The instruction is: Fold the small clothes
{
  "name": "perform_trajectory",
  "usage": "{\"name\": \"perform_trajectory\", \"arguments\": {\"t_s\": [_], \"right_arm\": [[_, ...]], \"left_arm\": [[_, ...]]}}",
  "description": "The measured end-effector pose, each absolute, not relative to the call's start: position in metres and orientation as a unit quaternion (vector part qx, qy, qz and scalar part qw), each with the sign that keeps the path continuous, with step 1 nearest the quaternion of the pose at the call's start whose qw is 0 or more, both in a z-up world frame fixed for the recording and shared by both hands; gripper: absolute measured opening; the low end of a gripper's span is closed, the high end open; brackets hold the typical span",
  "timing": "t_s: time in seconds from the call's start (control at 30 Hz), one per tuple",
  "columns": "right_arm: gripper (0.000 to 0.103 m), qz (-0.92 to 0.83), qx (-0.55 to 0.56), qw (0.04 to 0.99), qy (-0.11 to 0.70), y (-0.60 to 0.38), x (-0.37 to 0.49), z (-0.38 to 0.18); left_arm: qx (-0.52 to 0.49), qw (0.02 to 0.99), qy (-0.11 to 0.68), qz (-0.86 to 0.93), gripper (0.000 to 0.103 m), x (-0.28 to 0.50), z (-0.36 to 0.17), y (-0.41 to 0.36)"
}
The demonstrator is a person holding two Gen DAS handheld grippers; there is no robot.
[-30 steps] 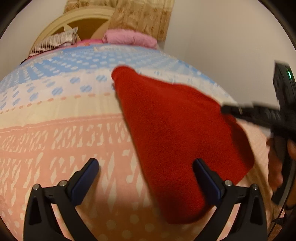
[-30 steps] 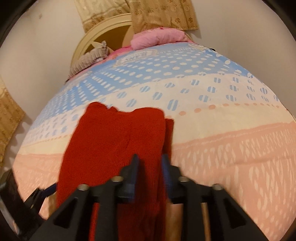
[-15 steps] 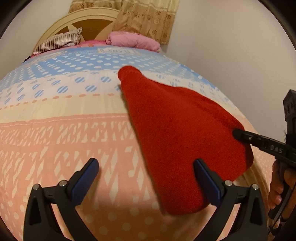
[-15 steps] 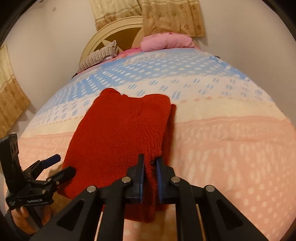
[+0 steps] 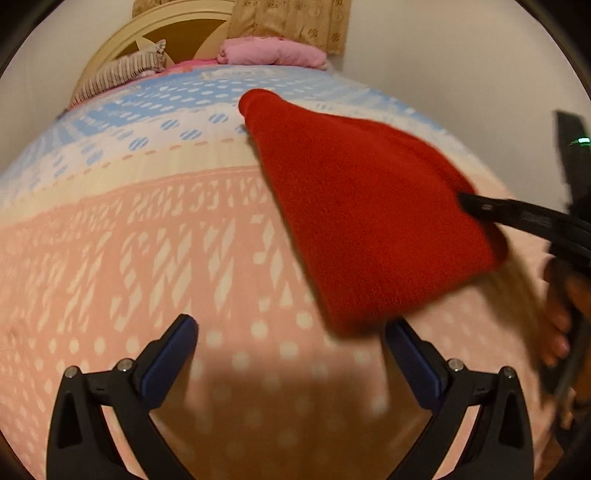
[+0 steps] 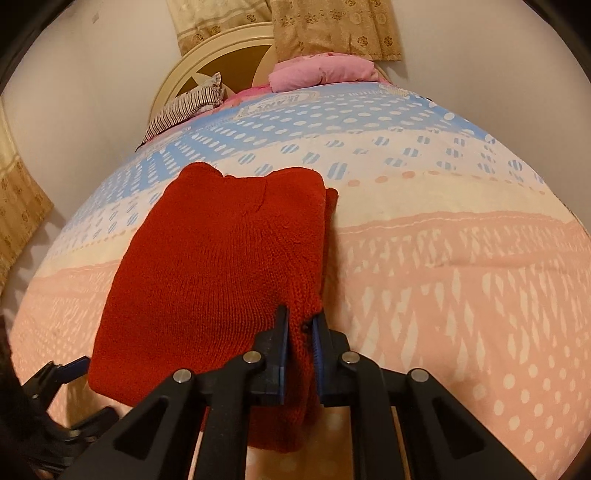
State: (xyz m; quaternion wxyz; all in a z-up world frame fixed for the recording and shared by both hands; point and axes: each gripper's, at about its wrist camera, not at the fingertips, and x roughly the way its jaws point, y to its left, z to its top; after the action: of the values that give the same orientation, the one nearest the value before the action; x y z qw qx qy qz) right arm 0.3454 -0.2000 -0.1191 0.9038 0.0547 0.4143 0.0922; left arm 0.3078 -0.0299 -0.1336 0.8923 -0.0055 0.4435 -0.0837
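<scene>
A red knitted garment (image 6: pixel 221 258) lies folded on the bed; in the left wrist view the red garment (image 5: pixel 362 221) lies right of centre. My right gripper (image 6: pixel 300 332) is shut on the garment's near right edge, red knit pinched between its blue pads. From the left wrist view the right gripper (image 5: pixel 480 208) shows as a black finger at the garment's right side. My left gripper (image 5: pixel 291 343) is open and empty, just in front of the garment's near left corner, its right pad (image 5: pixel 404 347) close under the hem. The left gripper (image 6: pixel 62 373) appears low left in the right wrist view.
The bed has a patterned cover (image 6: pixel 461 266), pink near me, cream and blue farther away. A striped pillow (image 6: pixel 184 107) and a pink pillow (image 6: pixel 321 72) lie by the round headboard (image 6: pixel 221 51). Curtains (image 6: pixel 332 26) hang behind. A wall runs along the bed's right side (image 5: pixel 461 74).
The left gripper has pulled back, so the garment's near corner now lies ahead of its pads. The right gripper stays shut on the garment's edge and has shifted slightly.
</scene>
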Motion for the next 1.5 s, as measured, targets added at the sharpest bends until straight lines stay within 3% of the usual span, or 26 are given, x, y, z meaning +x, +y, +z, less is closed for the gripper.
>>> {"name": "perform_trajectory", "arguments": {"t_s": [0.3,0.47,0.53,0.6,0.63,0.8,1.0,1.13,1.23,1.27,1.33,1.5], "right_arm": [[0.011,0.103,0.055,0.902,0.416,-0.199,0.343,-0.121],[0.013,0.106,0.055,0.902,0.415,-0.201,0.340,-0.119],[0.032,0.106,0.053,0.908,0.402,-0.204,0.334,-0.111],[0.046,0.093,0.041,0.918,0.384,-0.205,0.325,-0.102],[0.048,0.087,0.033,0.925,0.369,-0.205,0.320,-0.095],[0.048,0.147,0.026,0.936,0.319,-0.183,0.313,-0.068],[0.048,0.179,0.006,0.895,0.408,-0.159,0.349,-0.114],[0.048,0.227,0.038,0.891,0.391,-0.179,0.343,-0.112],[0.049,0.236,0.125,0.886,0.380,-0.211,0.358,-0.104],[0.051,0.223,0.151,0.885,0.380,-0.221,0.365,-0.105],[0.068,0.188,0.194,0.882,0.385,-0.242,0.386,-0.108],[0.069,0.182,0.237,0.843,0.447,-0.254,0.432,-0.137]], "left_arm": [[-0.062,0.894,0.443,-0.029,0.103,0.304,-0.138,0.008],[-0.019,0.893,0.447,-0.046,0.103,0.287,-0.132,-0.002],[-0.031,0.894,0.442,-0.063,0.103,0.276,-0.125,0.002],[-0.056,0.905,0.416,-0.065,0.103,0.264,-0.111,0.013],[-0.069,0.910,0.403,-0.069,0.103,0.261,-0.103,0.018],[-0.141,0.919,0.360,-0.079,0.103,0.286,-0.078,0.030],[-0.095,0.899,0.420,-0.077,0.103,0.345,-0.124,-0.005],[-0.110,0.896,0.420,-0.095,0.103,0.341,-0.129,-0.005],[-0.101,0.895,0.420,-0.111,0.103,0.341,-0.130,-0.011],[-0.100,0.894,0.421,-0.116,0.103,0.341,-0.130,-0.013],[-0.096,0.893,0.423,-0.119,0.103,0.344,-0.131,-0.015],[-0.094,0.894,0.422,-0.119,0.103,0.344,-0.131,-0.015]]}}
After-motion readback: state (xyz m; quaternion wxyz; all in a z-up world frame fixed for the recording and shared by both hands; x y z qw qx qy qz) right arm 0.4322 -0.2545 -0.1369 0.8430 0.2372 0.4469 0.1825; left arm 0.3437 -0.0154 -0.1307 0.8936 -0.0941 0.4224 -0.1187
